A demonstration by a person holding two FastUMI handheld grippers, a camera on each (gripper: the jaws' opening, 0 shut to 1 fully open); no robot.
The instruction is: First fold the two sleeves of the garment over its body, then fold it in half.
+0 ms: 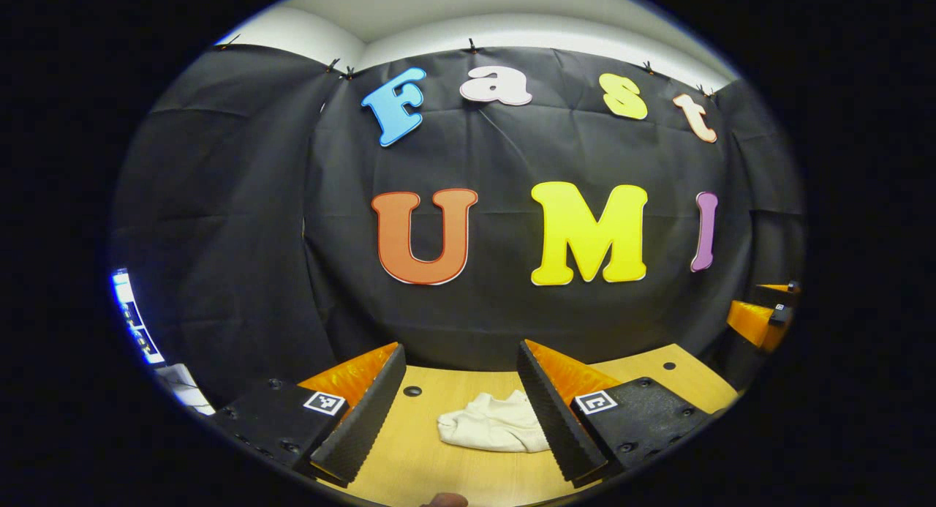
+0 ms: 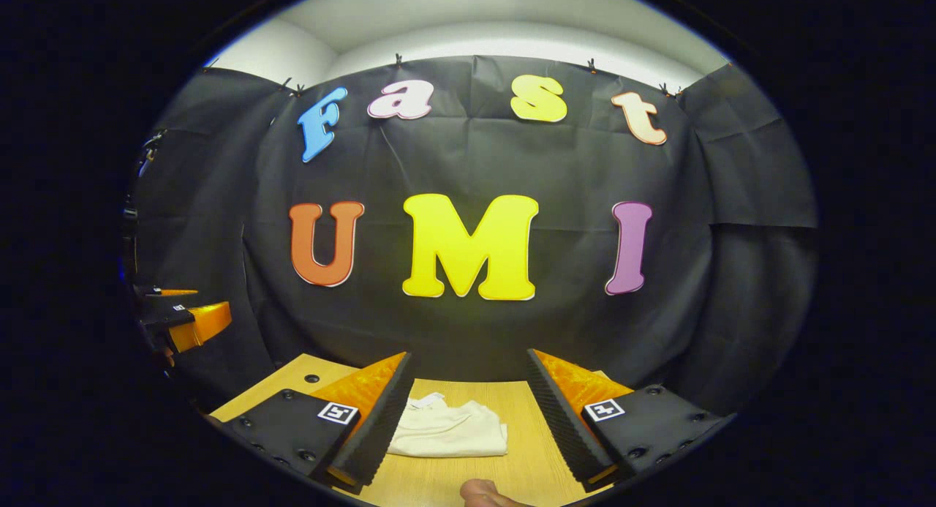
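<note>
Both grippers are raised above a light wooden tabletop [image 1: 409,456] and face the black cloth wall of the booth. In the left gripper view, the left gripper [image 1: 461,412] has its two fingers spread wide with nothing between them, and the cream-coloured garment [image 1: 491,423] lies on the tabletop beyond them, bunched into a small folded bundle whose right end passes behind the right-hand finger. The other gripper shows at the far right edge of that view, well apart from the garment. In the right gripper view, the right gripper [image 2: 468,419] is likewise spread apart and empty, its fingers framing the garment [image 2: 450,430], which lies flat on the tabletop [image 2: 526,448] as a compact folded rectangle (its left part is hidden behind the left-hand finger). Neither gripper touches the cloth. The left gripper [image 2: 186,323] appears at the far left edge of the right gripper view, held up off the tabletop. A fingertip [image 2: 482,492] of the holding hand shows at the bottom edge of the right gripper view, and another fingertip [image 1: 444,500] at the bottom of the left gripper view. Small dark round holes dot the tabletop near its far edge.
</note>
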